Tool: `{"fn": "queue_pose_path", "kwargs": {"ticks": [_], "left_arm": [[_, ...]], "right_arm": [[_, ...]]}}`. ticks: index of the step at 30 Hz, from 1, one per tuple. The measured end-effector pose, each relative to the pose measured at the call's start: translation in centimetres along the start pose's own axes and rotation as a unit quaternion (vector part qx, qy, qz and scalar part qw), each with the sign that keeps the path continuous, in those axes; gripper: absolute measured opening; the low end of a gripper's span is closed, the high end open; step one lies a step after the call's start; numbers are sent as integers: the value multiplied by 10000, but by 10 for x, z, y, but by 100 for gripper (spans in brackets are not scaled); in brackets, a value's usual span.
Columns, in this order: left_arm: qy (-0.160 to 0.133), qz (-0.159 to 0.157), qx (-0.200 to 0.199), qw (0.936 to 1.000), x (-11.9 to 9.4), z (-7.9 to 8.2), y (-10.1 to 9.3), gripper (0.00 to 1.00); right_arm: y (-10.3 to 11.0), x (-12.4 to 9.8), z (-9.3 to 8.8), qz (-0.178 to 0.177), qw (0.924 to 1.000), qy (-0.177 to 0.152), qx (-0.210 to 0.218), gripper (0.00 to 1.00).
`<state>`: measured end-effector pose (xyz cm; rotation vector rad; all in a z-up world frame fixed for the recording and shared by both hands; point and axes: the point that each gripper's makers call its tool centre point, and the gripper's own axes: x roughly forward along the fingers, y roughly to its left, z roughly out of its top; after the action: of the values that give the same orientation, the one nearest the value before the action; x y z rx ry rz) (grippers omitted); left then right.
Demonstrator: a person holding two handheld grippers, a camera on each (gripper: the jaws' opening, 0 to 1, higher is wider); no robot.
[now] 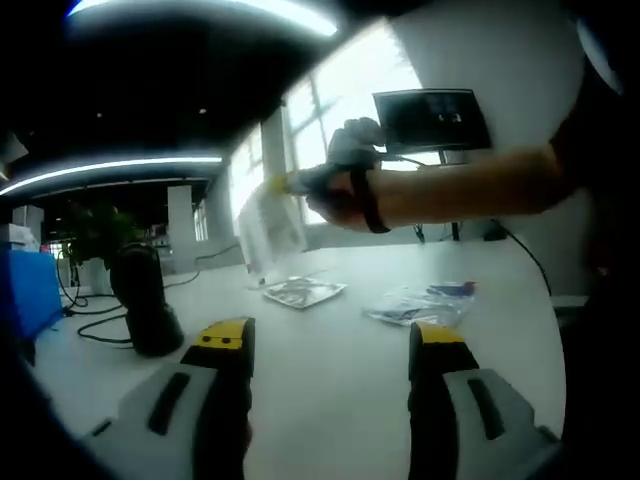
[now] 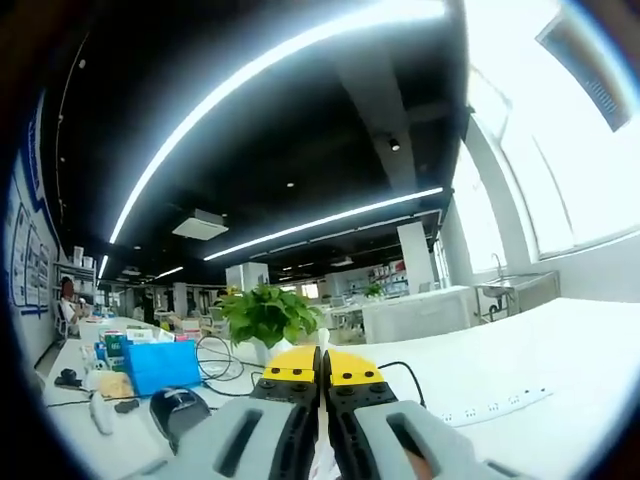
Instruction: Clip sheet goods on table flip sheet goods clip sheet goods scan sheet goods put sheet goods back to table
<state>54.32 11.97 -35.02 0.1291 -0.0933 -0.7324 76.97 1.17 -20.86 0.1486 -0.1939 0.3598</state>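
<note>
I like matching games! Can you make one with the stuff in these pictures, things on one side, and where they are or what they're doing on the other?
Things:
1. left gripper
2. right gripper
3. clear packet
4. black scanner

States:
A. standing on the white table
B. jaws closed together
C. held up in the air
D. jaws wide apart

Pairs: 1-D, 2-B, 3-C, 4-A
</note>
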Motion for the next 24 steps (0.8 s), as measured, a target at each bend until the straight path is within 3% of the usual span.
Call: {"fn": "queue_pose_path", "kwargs": {"ticks": [12,24], "left_arm": [[-4,-15,22,10000,0,0,-1,55],[0,-35,29,10000,0,0,-2,55]], "right_arm": [[3,13,-9,-113,9994,22,-312,0],[2,21,-20,-165,9992,85,-359,0]]}}
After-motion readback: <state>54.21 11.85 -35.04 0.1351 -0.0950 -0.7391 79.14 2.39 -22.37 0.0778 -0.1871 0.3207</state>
